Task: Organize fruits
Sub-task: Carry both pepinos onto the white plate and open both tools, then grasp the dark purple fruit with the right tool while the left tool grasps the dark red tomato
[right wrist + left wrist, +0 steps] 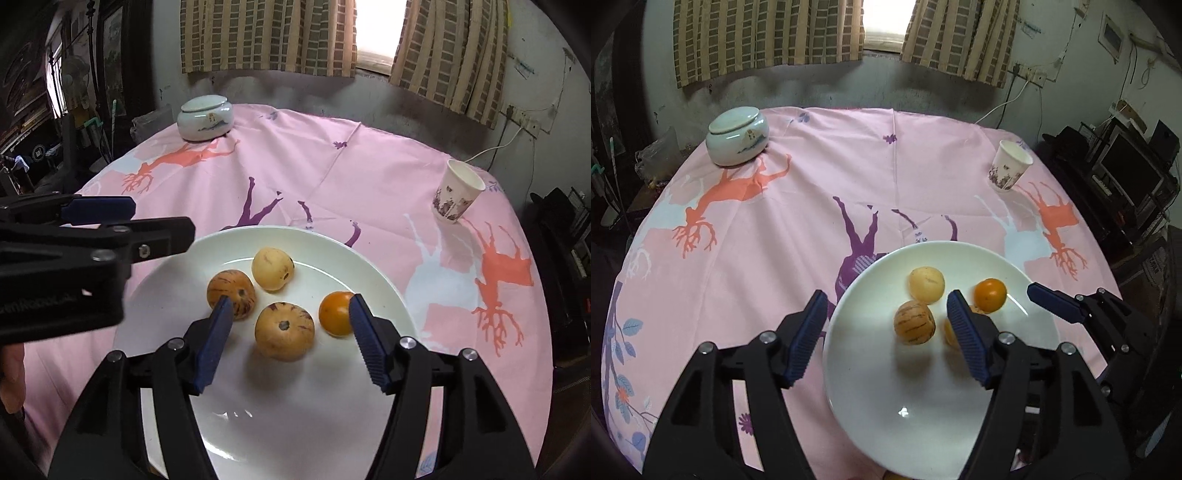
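Both tools stood released over the wide white ceramic plate [369, 266], jaws spread and nothing between them. The plate sat on the round bench under a pink cloth printed with deer figures [775, 229].

Right wrist view: the right tool [290, 321] hovered low over the plate's near half. Four fruits lay in the plate's middle, near one another but apart. A tan, purple-flecked round fruit with a dark stem scar [284, 330] lay straight between the spread fingers, centre of frame. A darker striped round fruit [231, 293] lay at ten o'clock from it, just behind the left finger's tip. A pale yellow smooth fruit [272, 268] lay at twelve. A small glossy orange fruit [335, 313] lay at three, close by the right finger's tip; contact could not be told. The left tool [886, 321] came in from nine o'clock, above the plate's rim.

Handling, as judged: fruits looked light, firm-skinned, smooth and round, so apt to roll on glazed ceramic. Best taken across the widest girth, fingers level, modest squeeze to avoid bruising. The plate looked breakable; no pressing down.

A lidded white ceramic jar [205, 118] stood at the far eleven o'clock edge, a patterned paper cup [458, 197] at two.
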